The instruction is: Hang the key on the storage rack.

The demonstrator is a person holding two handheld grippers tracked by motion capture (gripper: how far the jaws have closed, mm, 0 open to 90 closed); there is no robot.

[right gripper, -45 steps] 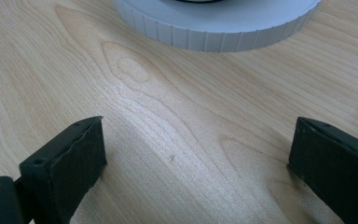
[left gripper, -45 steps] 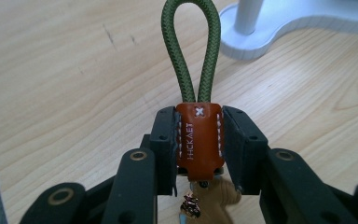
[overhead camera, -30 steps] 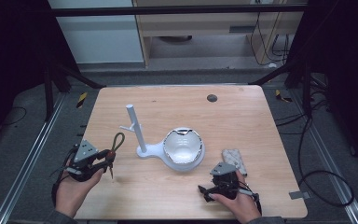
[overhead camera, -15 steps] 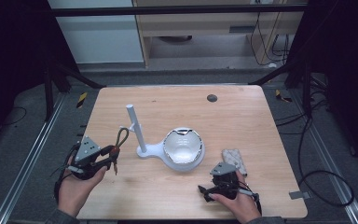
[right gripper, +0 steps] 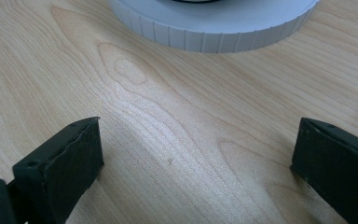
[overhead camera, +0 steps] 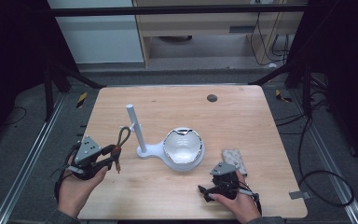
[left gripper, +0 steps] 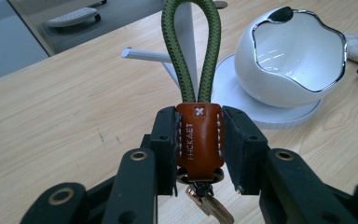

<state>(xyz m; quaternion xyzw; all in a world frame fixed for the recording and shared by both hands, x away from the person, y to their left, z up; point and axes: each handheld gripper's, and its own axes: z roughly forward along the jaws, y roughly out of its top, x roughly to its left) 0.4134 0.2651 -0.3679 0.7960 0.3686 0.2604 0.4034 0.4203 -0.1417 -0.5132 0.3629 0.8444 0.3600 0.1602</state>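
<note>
A: Keychain with green braided cord loop and brown stitched leather tab (left gripper: 198, 135), clamped by the tab in left claw (overhead camera: 109, 158), pads pressing both sides of the leather. Held above the wooden bench (overhead camera: 242, 112), near its left edge, loop pointing toward the white stand with upright post and side peg (overhead camera: 135, 128).

B: Right claw?

A: Right claw (overhead camera: 205, 192) released, nothing between the pads, just bare wood in the right gripper view. Parked low near the front edge, just beside the stand's round ribbed base (right gripper: 214, 28). Grey patterned pouch (overhead camera: 233, 161) lying behind it.

B: Likely step?

A: Looks like hanging the loop on the peg. Not yet there; loop well short of the peg tip.

B: Risks?

A: Several. Loop narrow and floppy, could fold or hit the peg end instead of sliding over. Pushing sideways on the post could tip or skid the stand, light plastic by the look of it, and nothing bracing it while the right claw sits idle. Grip only on the smooth leather tab, so a snag could pull it out. Metal ring and clip (left gripper: 209, 205) dangling under the tab, could catch on the white chrome-rimmed egg-shaped bowl (overhead camera: 182, 144) or on the base. Letting go early drops it onto the bench.

B: Fix?

A: Approach in line with the peg, slow, release only once the cord sits fully over it.
</note>
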